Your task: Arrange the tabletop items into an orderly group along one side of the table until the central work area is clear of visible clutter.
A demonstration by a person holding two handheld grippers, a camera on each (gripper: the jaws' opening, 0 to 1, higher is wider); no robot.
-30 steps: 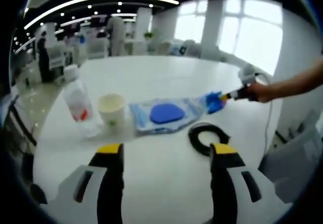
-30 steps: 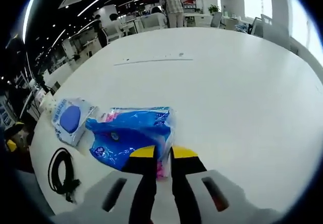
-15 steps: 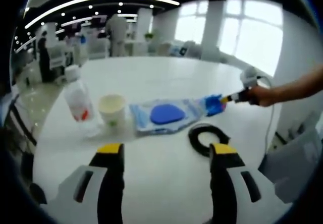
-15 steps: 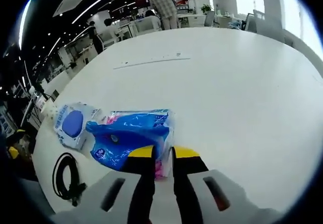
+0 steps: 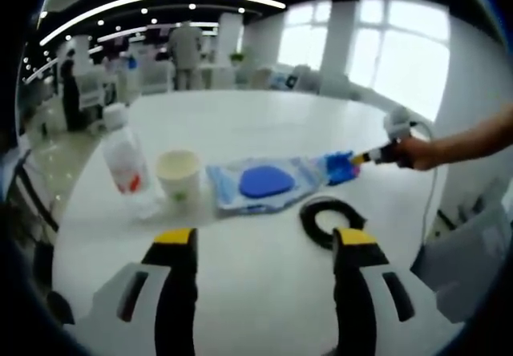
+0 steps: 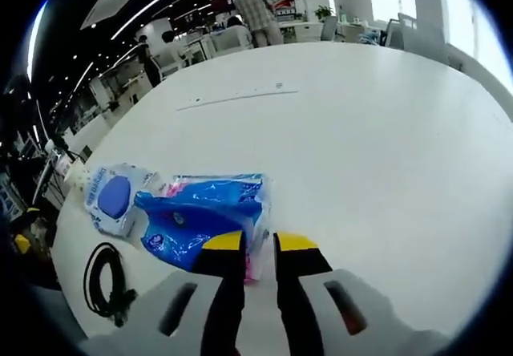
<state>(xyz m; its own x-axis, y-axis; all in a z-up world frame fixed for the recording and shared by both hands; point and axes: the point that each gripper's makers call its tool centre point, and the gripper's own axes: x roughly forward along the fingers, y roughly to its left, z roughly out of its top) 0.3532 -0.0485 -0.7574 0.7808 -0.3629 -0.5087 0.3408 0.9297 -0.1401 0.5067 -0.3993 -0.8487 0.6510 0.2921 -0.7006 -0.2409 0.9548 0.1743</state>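
**Blue packet pinched at the table edge, left tool waiting wide**

In the right gripper view, the right tool point(image 6: 258, 245) had its yellow-tipped jaws drawn narrow, pinching the near edge of the crinkly blue plastic packet point(image 6: 200, 216) that lay flat on the round white table point(image 6: 361, 131). Just beside that packet, touching its far-left corner, sat the clear flat pouch with a blue oval inside point(image 6: 112, 197). Nearer the table's rim lay the coiled black cable point(image 6: 104, 280), a little apart from both.

Over in the left gripper view, the left tool point(image 5: 266, 244) hung above the table with its jaws spread wide and nothing between them. Ahead of it ran a row: a clear plastic bottle with a white cap and red-marked label point(image 5: 124, 163) stood upright, a pale paper cup point(image 5: 177, 171) stood just beside it, then came the pouch, with the blue packet at its far end. The cable lay closer, just ahead of one jaw. A person's hand point(image 5: 413, 151) held the right tool against the packet (the bare forearm reached in from the side).

People and desks stood far behind, blurred.
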